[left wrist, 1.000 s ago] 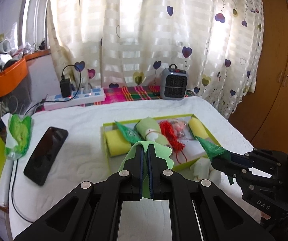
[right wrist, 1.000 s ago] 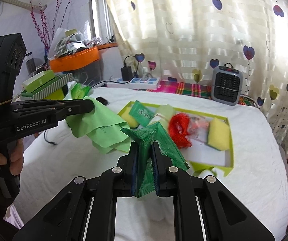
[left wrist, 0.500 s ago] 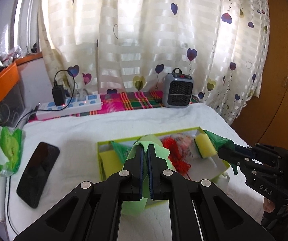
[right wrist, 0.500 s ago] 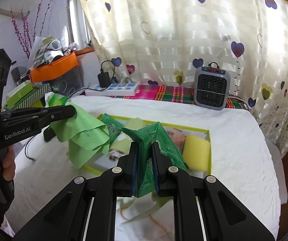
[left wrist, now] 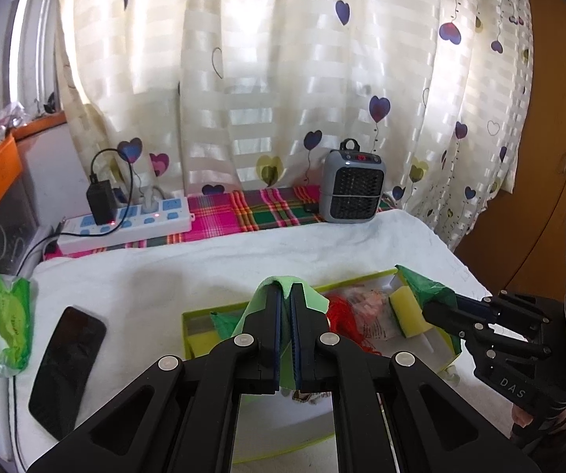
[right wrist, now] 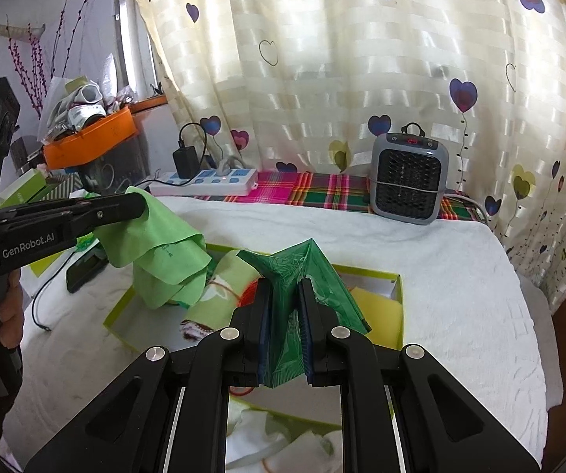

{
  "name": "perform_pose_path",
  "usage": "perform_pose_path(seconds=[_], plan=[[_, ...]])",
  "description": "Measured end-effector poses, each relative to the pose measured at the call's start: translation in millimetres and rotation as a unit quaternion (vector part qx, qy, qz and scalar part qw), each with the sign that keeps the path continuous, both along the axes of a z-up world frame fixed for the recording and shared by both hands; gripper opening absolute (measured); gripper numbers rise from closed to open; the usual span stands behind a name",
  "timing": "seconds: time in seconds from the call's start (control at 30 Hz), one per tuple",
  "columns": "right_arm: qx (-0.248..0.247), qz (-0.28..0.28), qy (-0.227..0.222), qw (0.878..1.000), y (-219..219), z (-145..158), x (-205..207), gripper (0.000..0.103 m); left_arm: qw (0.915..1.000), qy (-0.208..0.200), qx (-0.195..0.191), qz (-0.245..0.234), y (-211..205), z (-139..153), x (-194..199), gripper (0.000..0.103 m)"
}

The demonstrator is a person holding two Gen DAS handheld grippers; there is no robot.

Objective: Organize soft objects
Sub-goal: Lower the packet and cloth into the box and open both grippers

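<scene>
Left gripper (left wrist: 286, 295) points toward twelve o'clock, jaws clamped; right gripper (right wrist: 284, 287) likewise, a hand (right wrist: 5, 315) apparently gripping the left handle.

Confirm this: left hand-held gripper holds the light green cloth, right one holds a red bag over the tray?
Not red. The right hand-held gripper is shut on a dark green bag, seen in the right wrist view. The left hand-held gripper does hold the light green cloth over the tray.
</scene>
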State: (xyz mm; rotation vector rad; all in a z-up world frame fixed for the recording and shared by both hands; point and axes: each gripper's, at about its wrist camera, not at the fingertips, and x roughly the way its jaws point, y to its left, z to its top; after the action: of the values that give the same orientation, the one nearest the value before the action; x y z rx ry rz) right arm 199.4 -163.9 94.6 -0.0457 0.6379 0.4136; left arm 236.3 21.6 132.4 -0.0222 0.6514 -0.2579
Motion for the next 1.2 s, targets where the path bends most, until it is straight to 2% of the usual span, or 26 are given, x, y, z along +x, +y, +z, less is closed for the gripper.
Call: perform_pose_path(seconds=[0.23, 0.5, 0.7, 0.9, 1.2], plan=[[-0.007, 0.0, 0.02, 1.0, 2, -15, 10, 0.014, 0.9997, 0.022, 0.004, -0.009, -5, -18, 4, 0.004], [-0.055, 0.001, 0.035, 0.998, 13, -35, 13, 0.014, 0.9964, 0.075, 0.039, -0.014, -8, -62, 4, 0.004], [-0.074, 0.007, 0.046, 0.996, 22, -46, 16, 0.014, 0.9934, 0.105, 0.042, -0.016, -7, -86, 0, 0.004], [-0.097, 0.016, 0.05, 0.994, 28, -53, 15, 0.014, 0.9924, 0.115, 0.038, -0.02, -9, -94, -4, 0.004], [-0.091, 0.017, 0.058, 0.994, 27, -57, 15, 0.016, 0.9917, 0.125, 0.028, -0.014, -6, -97, -6, 0.01]])
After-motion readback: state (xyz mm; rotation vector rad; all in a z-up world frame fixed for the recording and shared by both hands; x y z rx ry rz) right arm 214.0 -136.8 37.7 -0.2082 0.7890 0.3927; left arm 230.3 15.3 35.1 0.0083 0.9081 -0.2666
